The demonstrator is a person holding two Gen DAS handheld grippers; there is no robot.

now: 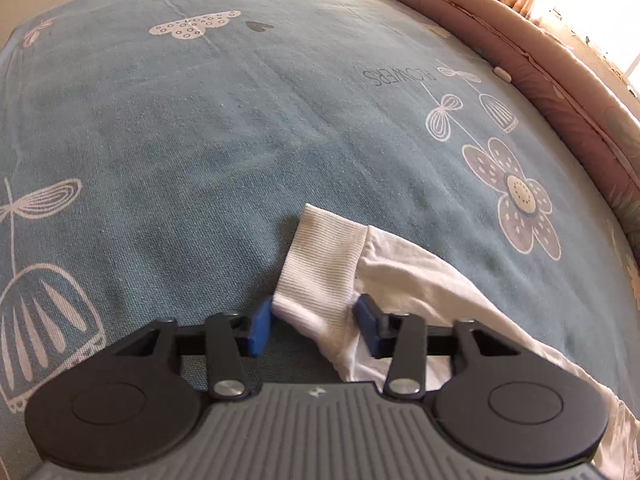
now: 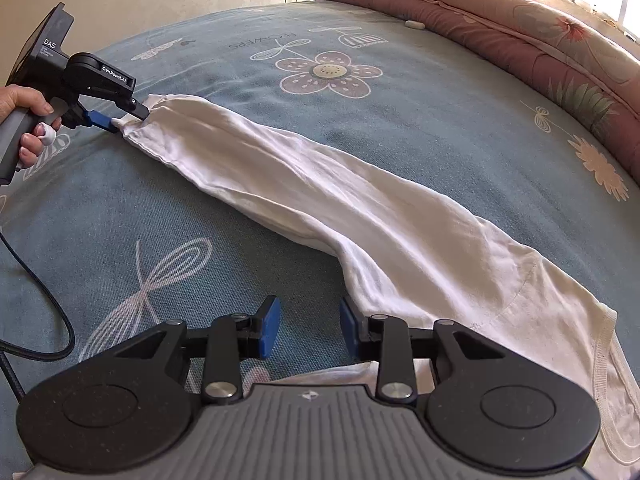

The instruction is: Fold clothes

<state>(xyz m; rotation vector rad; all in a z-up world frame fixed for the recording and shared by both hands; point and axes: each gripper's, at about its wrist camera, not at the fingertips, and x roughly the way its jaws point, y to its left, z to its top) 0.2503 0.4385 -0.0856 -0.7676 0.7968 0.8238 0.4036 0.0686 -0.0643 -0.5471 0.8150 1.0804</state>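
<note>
A white long-sleeved garment (image 2: pixel 360 216) lies on the blue bed sheet, its sleeve stretched from upper left to lower right in the right wrist view. The ribbed cuff (image 1: pixel 324 264) sits between the blue pads (image 1: pixel 260 326) of my left gripper (image 1: pixel 315 326), which press on it from both sides. From the right wrist view, the left gripper (image 2: pixel 120 121) pinches that cuff end, held by a person's hand (image 2: pixel 28 108). My right gripper (image 2: pixel 310 330) hovers open beside the sleeve's lower edge; only sheet shows between its pads. The ribbed neckline (image 2: pixel 600 364) lies at lower right.
The blue sheet (image 1: pixel 200 140) with white flower prints covers the whole bed. A folded pink quilt (image 2: pixel 520 28) runs along the far right edge, with a bright window behind it. A black cable (image 2: pixel 48 312) trails from the left gripper across the sheet.
</note>
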